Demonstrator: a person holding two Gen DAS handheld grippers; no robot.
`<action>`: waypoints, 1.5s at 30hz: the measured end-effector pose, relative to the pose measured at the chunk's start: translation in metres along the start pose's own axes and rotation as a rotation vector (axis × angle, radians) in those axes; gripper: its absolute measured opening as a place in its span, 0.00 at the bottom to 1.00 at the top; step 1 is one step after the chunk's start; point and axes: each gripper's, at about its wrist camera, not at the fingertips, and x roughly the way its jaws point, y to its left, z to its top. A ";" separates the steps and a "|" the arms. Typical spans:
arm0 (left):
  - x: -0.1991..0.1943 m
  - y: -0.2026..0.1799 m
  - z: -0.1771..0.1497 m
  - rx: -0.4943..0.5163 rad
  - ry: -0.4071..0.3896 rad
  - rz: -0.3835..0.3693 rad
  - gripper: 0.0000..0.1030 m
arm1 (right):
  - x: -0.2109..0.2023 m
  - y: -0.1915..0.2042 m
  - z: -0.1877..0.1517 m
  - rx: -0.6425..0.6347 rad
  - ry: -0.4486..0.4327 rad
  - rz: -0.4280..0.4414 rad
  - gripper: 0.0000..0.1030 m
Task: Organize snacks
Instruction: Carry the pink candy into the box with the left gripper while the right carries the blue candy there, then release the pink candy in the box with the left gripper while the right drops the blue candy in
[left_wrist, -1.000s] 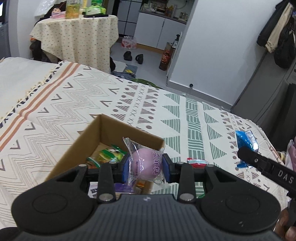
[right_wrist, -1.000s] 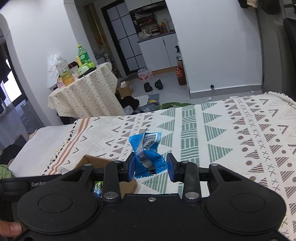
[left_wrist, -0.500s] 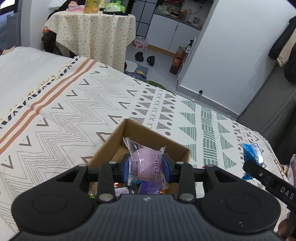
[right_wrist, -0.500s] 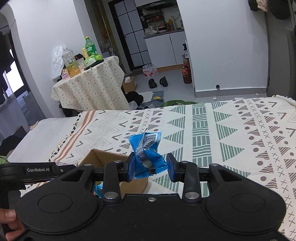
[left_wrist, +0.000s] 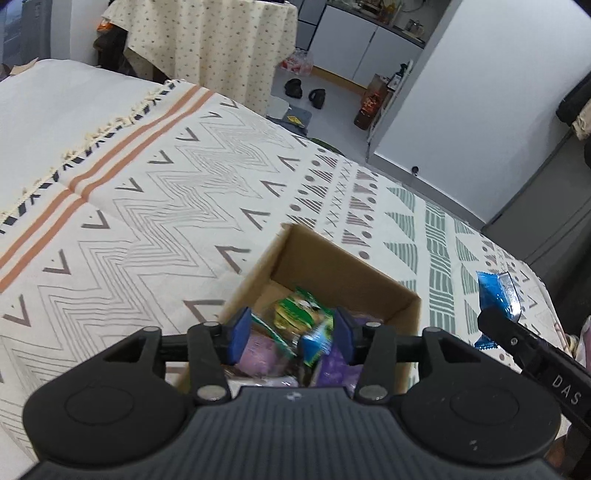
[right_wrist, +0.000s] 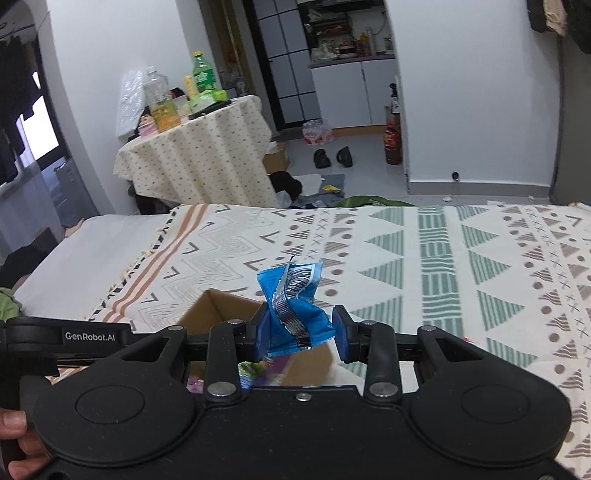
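A patterned bedspread (left_wrist: 155, 206) covers a bed; beyond it, at 12 o'clock in the right wrist view, stands a round table (right_wrist: 195, 155) with bottles. A cardboard box (left_wrist: 343, 273) sits on the bedspread, open and holding snack packets: a green one (left_wrist: 299, 314) toward 12 o'clock, purple ones (left_wrist: 258, 350) toward 6. The left gripper (left_wrist: 290, 336) hangs just over the box, its jaws apart and nothing between its blue pads. The right gripper (right_wrist: 298, 332) is clamped on a crumpled blue packet (right_wrist: 295, 302), held above the box's near edge; in the left wrist view it shows at 3 o'clock. A hand (right_wrist: 16, 439) grips a handle at 8 o'clock.
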 end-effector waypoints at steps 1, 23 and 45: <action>-0.001 0.003 0.002 -0.005 0.000 0.000 0.52 | 0.001 0.004 0.001 -0.002 0.000 0.008 0.33; -0.017 0.009 0.002 0.019 0.006 -0.002 0.80 | -0.016 -0.003 -0.006 -0.003 0.083 -0.034 0.68; -0.026 -0.086 -0.034 0.168 -0.006 -0.071 0.81 | -0.051 -0.094 -0.038 0.136 0.121 -0.086 0.75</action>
